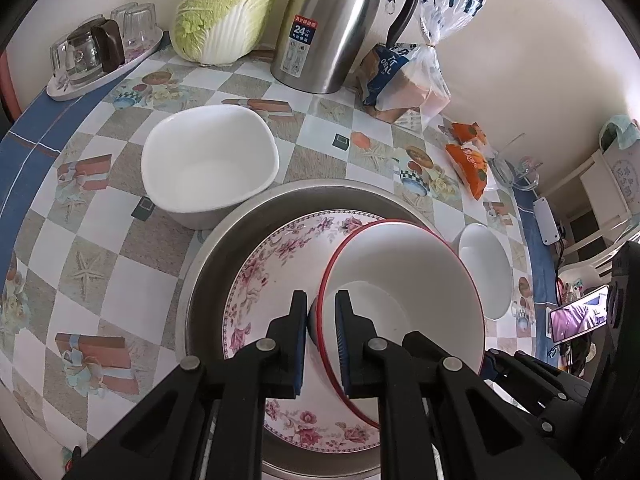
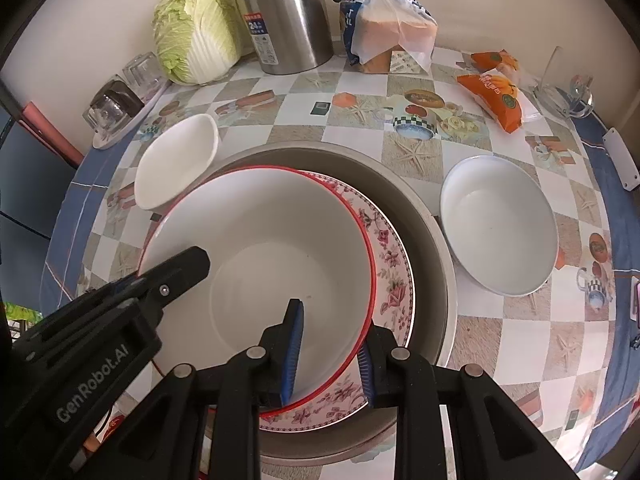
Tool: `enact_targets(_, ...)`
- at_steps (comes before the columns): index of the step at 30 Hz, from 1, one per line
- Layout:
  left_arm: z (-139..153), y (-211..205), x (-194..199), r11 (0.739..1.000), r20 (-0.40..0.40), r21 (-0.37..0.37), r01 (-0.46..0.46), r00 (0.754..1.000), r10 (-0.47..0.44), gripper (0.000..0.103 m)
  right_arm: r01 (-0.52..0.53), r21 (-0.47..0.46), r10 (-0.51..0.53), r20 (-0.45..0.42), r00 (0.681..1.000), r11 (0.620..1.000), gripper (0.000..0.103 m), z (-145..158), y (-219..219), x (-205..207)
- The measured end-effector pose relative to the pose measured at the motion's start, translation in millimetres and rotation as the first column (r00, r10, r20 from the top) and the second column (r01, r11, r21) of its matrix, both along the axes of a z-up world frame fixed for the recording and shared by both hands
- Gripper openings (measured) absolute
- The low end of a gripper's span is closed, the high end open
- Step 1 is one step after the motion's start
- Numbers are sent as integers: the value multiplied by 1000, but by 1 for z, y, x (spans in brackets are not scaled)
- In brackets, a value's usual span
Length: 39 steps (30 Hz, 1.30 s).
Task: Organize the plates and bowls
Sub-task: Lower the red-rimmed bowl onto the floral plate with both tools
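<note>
A red-rimmed white bowl [image 1: 404, 280] [image 2: 272, 256] sits tilted on a floral plate [image 1: 276, 264] [image 2: 394, 264] inside a metal basin [image 1: 248, 216] [image 2: 432, 240]. My left gripper [image 1: 322, 312] is shut on the bowl's left rim, one finger inside, one outside; it also shows in the right wrist view [image 2: 192, 268]. My right gripper [image 2: 332, 344] straddles the bowl's near rim, its jaws close around it. A white square bowl [image 1: 208, 168] [image 2: 176, 160] stands left of the basin, a white round bowl [image 1: 486, 268] [image 2: 500, 224] right of it.
On the checked tablecloth at the back stand a cabbage [image 1: 228, 8], a steel kettle [image 1: 340, 24], a bread bag [image 1: 408, 76], orange snack packs [image 1: 468, 160], and a tray of glasses [image 1: 100, 56]. The wall is just behind them.
</note>
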<state>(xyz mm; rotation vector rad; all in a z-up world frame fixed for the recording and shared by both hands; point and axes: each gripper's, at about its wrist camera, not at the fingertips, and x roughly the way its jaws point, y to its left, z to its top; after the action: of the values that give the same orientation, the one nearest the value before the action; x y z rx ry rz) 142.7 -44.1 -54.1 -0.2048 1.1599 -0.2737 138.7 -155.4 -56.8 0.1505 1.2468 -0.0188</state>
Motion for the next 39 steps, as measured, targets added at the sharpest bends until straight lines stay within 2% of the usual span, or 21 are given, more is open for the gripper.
enact_targets(17,-7,-2,7,1000,-25,3,-1,1000,1,13,9,21,-9,-12,1000,1000,27,-11,-3,7)
enact_targets(39,-17,5,12,999,-74,-42,-34,997,31,13,5,41,-4,-2,1000,999,27,-12,-6,11)
